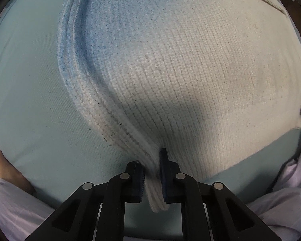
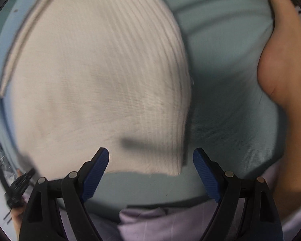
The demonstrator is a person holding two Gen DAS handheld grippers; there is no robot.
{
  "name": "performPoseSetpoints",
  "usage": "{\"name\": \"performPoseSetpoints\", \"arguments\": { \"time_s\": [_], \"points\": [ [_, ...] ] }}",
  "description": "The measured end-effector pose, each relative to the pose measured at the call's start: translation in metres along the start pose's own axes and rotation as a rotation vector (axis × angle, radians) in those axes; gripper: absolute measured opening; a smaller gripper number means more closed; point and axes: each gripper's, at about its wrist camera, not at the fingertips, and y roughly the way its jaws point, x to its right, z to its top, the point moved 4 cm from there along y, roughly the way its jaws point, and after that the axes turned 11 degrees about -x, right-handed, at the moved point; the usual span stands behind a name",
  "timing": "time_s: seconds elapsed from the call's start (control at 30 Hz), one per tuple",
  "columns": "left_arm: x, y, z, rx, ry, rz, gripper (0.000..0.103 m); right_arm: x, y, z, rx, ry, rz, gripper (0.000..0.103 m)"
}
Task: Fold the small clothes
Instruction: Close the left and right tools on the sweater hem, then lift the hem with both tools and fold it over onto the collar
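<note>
1. The knit (image 1: 170, 76), cream shading to blue at its far left, lies spread on the teal sheet (image 1: 30, 100).
2. The left gripper (image 1: 152, 172) is clenched on the knit's near ribbed edge; a strip of the rib hangs out between its pads, and the rest of the cloth fans away ahead and to the right.
3. The right gripper (image 2: 150, 172) stands released, jaws wide apart, holding nothing.
4. The knit's near right corner (image 2: 170, 168) lies between and just ahead of its pads, closer to the right one. This view is blurred.
</note>
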Motion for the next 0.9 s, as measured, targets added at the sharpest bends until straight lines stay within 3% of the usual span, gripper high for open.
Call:
{"name": "performPoseSetpoints", "arguments": {
  "time_s": [0.17,0.37,0.43,0.5,0.53,0.6,0.73,0.9],
  "points": [
    [-0.003,-0.005,0.001,-0.001,0.005,-0.020,0.012,-0.001,0.028,0.007,0.004,0.054,-0.029,0.088],
    [-0.002,-0.009,-0.002,0.018,0.005,-0.001,0.012,-0.020,0.030,0.003,0.048,-0.001,-0.103,0.086],
    [-0.001,-0.010,-0.004,0.031,0.008,0.011,0.011,-0.030,0.030,0.000,0.067,-0.028,-0.117,0.079],
    [-0.001,-0.011,-0.005,0.039,0.002,0.010,0.010,-0.045,0.028,-0.002,0.083,-0.093,-0.140,0.054],
    [-0.001,-0.013,-0.006,0.039,-0.004,0.002,0.010,-0.056,0.026,-0.003,0.087,-0.141,-0.156,0.046],
    [-0.005,-0.019,-0.007,0.048,-0.027,-0.030,0.009,-0.072,0.025,-0.007,0.092,-0.210,-0.180,0.016],
    [-0.008,-0.050,-0.012,0.107,-0.050,-0.102,0.009,-0.090,0.020,-0.016,0.139,-0.231,-0.229,0.011],
    [-0.011,-0.107,-0.020,0.238,-0.040,-0.209,0.009,-0.103,-0.036,-0.036,0.260,-0.182,-0.021,0.010]
  ]
}}
